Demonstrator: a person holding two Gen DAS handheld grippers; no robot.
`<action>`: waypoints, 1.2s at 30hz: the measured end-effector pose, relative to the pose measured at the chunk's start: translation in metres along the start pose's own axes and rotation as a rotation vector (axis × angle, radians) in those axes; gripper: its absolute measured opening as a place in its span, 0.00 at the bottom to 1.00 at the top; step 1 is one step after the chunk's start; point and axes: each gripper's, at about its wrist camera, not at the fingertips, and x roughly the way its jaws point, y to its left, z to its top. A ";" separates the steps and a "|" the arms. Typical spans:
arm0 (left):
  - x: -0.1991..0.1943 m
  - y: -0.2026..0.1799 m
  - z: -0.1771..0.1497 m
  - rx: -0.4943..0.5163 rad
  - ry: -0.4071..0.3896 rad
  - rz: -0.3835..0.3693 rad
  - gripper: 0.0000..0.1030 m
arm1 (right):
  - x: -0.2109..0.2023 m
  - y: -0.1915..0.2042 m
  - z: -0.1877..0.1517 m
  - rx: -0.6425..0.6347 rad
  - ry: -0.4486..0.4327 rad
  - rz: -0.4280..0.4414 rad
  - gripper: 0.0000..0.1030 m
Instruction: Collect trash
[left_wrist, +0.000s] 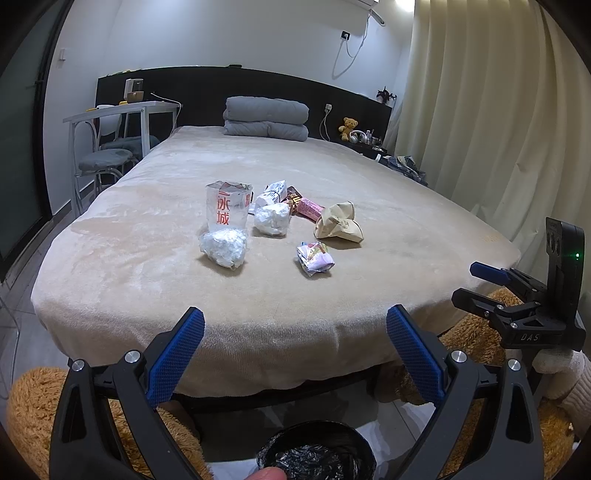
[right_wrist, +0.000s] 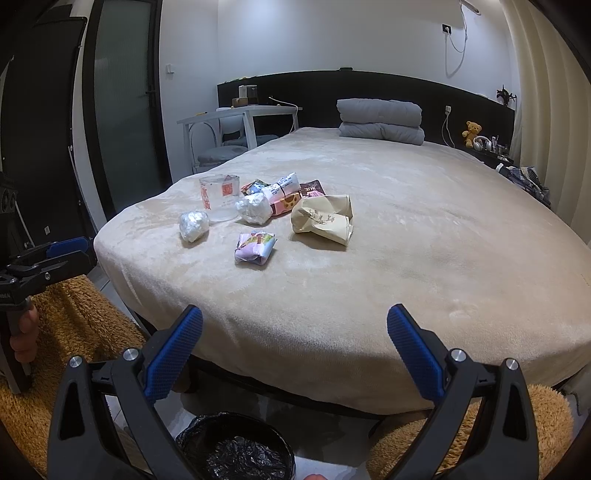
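Left wrist view: your left gripper (left_wrist: 295, 328) hangs with its jaws spread wide and nothing between the blue pads (left_wrist: 177, 354), held off the foot edge of the bed (left_wrist: 258, 317) and above a bin lined with a black bag (left_wrist: 317, 458) on the floor. Your right gripper (right_wrist: 295, 328) is likewise spread wide and empty, poised at the same foot edge with the bin below it; from the left camera it shows at the right margin, well apart from the trash. Trash sits clustered mid-bed on the beige blanket: a clear plastic cup (left_wrist: 227, 210) with red characters stands upright, a crumpled white wad (left_wrist: 222, 246) just in front of it, a second white wad (left_wrist: 272, 219) beside the cup. A crumpled colourful wrapper (left_wrist: 314, 257) lies nearest you, apart from the rest. A creased tan paper bag (left_wrist: 338, 223) lies to the right of the cluster, with a pink packet (left_wrist: 308, 207) and other wrappers packed behind, too jumbled to sort. Folded grey bedding (left_wrist: 266, 118) sits at the headboard. Orange shaggy rug (right_wrist: 81, 317) covers the floor under both tools.
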 end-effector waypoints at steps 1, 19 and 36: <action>0.000 0.000 0.000 0.000 0.000 0.001 0.94 | 0.000 0.000 0.000 0.000 0.000 -0.001 0.96; -0.002 0.003 0.000 -0.002 0.001 0.001 0.94 | -0.001 -0.001 -0.003 -0.003 0.001 -0.003 0.96; 0.002 0.009 -0.001 -0.026 0.026 0.031 0.94 | -0.001 -0.001 -0.003 -0.004 0.008 0.009 0.96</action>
